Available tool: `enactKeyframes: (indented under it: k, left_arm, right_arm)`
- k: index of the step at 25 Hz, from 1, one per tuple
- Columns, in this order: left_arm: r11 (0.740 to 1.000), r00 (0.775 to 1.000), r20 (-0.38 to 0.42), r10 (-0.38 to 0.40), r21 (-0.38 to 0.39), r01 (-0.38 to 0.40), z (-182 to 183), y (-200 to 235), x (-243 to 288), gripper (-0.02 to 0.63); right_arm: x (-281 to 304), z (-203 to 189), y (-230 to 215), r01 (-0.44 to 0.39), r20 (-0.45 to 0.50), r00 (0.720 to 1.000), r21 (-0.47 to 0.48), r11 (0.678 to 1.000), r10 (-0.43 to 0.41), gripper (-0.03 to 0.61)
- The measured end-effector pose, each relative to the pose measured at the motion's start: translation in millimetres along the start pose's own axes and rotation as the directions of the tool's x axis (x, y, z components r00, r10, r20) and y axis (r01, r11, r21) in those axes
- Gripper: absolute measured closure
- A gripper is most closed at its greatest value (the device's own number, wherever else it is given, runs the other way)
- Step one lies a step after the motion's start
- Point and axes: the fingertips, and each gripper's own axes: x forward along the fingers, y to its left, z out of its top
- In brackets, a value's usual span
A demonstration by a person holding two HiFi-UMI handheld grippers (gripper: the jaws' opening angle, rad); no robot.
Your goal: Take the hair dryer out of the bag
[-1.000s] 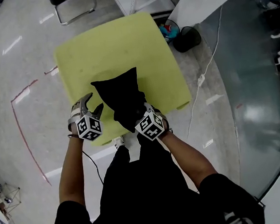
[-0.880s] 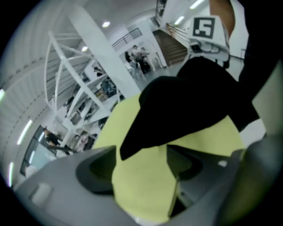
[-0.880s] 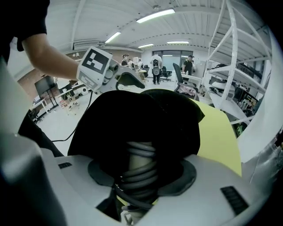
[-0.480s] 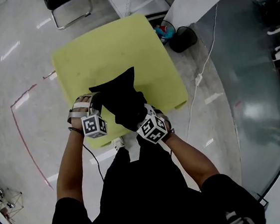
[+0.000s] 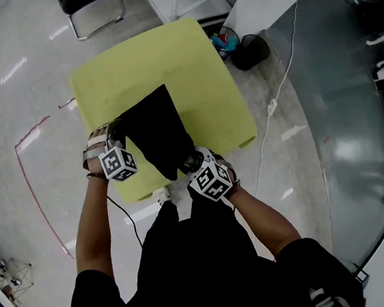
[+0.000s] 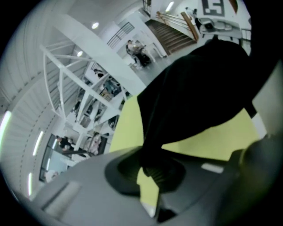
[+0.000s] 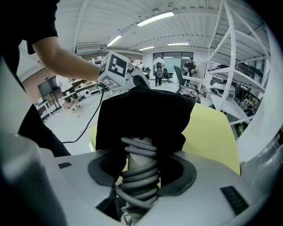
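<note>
1. A black bag is lying on the yellow-green desk, in the half nearest the person. Its long axis is running from 11 o'clock to 5 o'clock in the head view.
2. The left hand-held gripper is sitting at the bag's 9 o'clock edge, near the far corner. Its jaws are pinched together on a fold of the black cloth, and the left gripper view is showing that cloth stretching up and away from the pads.
3. The right hand-held gripper is working at the bag's 5 o'clock end, by the desk's near edge. Its jaws are clamping the pale handle of the hair dryer.
4. A grey cord is coiling around that handle in several loops.
5. The hair dryer is sitting mostly inside the bag. Only the wrapped handle is sticking out of the mouth toward the right hand-held gripper, and the black cloth is covering the rest.
6. On the floor, a black bin is standing just off the desk's 2 o'clock corner.
7. A white cable is trailing past the desk at 3 o'clock.
8. A red line is running along the floor at the desk's 9 o'clock side.
</note>
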Motion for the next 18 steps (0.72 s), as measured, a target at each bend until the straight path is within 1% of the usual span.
enactKeyframes:
  k: [4, 8, 12, 18]
  left_arm:
    - [0.999, 0.999, -0.039, 0.015, -0.048, -0.017, -13.1, 14.5, 2.7, 0.598]
    - [0.993, 0.996, -0.091, -0.001, -0.114, -0.009, -23.5, 20.4, 9.2, 0.598]
    - [0.994, 0.995, -0.102, -0.016, -0.109, 0.005, -21.6, 20.8, 19.2, 0.598]
    - [0.989, 0.993, -0.113, -0.037, -0.145, 0.020, -19.6, 23.9, 28.2, 0.598]
  right_arm:
    - [-2.9, -2.1, 9.3, -0.021, -0.005, 1.000, -0.012, 1.000, 0.020, 0.367]
    - [-8.3, -2.8, 27.9, -0.075, -0.001, 0.997, -0.055, 0.996, 0.075, 0.365]
    - [-10.0, -8.2, 39.7, -0.130, 0.003, 0.991, -0.092, 0.987, 0.131, 0.367]
    - [-19.8, -10.1, 55.2, -0.207, 0.015, 0.977, -0.170, 0.963, 0.213, 0.367]
